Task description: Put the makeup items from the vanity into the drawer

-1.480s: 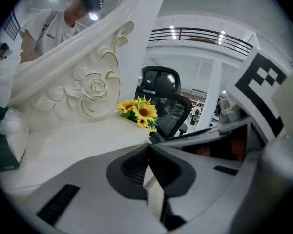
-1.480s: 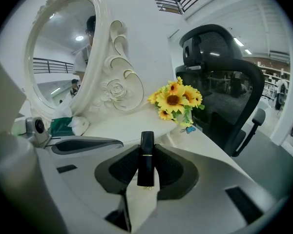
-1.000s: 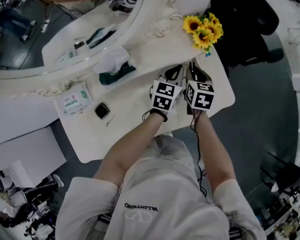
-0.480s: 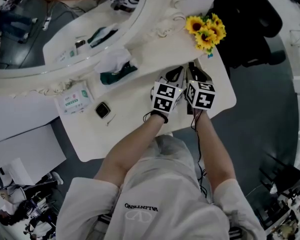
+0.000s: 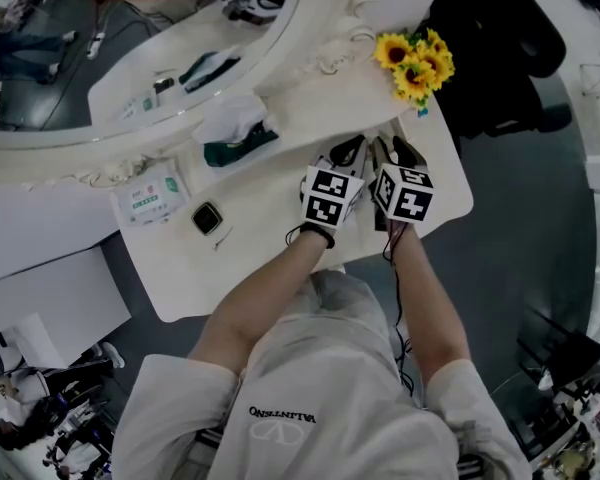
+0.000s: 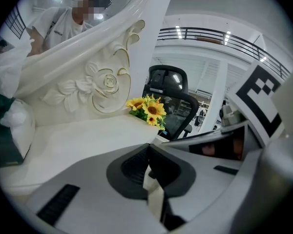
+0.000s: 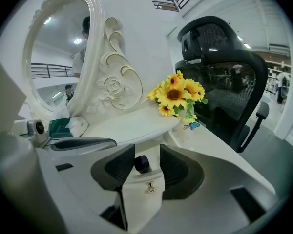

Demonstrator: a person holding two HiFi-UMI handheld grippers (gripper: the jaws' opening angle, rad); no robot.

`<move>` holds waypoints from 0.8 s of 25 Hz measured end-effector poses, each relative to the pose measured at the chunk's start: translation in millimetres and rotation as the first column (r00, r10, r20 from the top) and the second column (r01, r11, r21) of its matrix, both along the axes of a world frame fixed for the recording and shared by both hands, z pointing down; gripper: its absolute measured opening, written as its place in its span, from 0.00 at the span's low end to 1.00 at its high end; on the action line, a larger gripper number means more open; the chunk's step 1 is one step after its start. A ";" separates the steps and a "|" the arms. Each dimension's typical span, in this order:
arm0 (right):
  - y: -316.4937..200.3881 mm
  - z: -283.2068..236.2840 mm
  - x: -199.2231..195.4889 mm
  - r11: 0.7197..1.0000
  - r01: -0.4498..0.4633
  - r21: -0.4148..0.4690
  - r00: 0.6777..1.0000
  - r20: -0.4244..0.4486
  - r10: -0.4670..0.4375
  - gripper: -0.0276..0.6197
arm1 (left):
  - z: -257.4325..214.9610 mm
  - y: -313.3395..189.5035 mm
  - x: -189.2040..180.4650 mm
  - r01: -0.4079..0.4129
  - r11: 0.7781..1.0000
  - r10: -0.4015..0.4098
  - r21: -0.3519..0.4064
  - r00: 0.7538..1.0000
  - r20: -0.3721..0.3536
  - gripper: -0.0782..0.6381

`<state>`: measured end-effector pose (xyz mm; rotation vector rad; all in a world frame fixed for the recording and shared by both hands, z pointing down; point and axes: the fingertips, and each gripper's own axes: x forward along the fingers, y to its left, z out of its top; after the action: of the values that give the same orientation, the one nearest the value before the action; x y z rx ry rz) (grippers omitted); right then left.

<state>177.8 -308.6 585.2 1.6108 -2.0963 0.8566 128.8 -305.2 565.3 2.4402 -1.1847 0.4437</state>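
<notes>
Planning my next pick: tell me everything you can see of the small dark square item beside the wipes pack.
The small square item has rounded corners, a dark face and a pale rim, perhaps a compact. It lies flat on the vanity top, in the head view just right of the wipes pack, apart from it. Nothing rests on it; finer detail is unreadable.
</notes>
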 end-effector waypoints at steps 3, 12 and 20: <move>4.8 -2.8 0.4 1.000 -0.002 0.014 1.000 0.008 0.001 0.33 | -2.3 1.8 -1.2 0.001 1.000 -0.001 0.005 1.000 -0.005 0.11; 31.0 -30.1 8.5 0.994 -0.033 0.103 0.999 0.013 0.032 0.21 | -13.8 19.6 -12.8 0.013 1.000 -0.012 0.020 1.000 -0.024 0.11; 58.9 -47.9 15.5 0.985 -0.023 0.174 1.000 -0.011 0.025 0.06 | -32.8 46.0 -35.1 0.037 0.998 -0.036 0.054 0.999 -0.029 0.11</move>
<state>193.3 -249.7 537.3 1.7264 -2.1990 0.6842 93.7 -259.2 532.4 2.4585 -1.2431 0.3693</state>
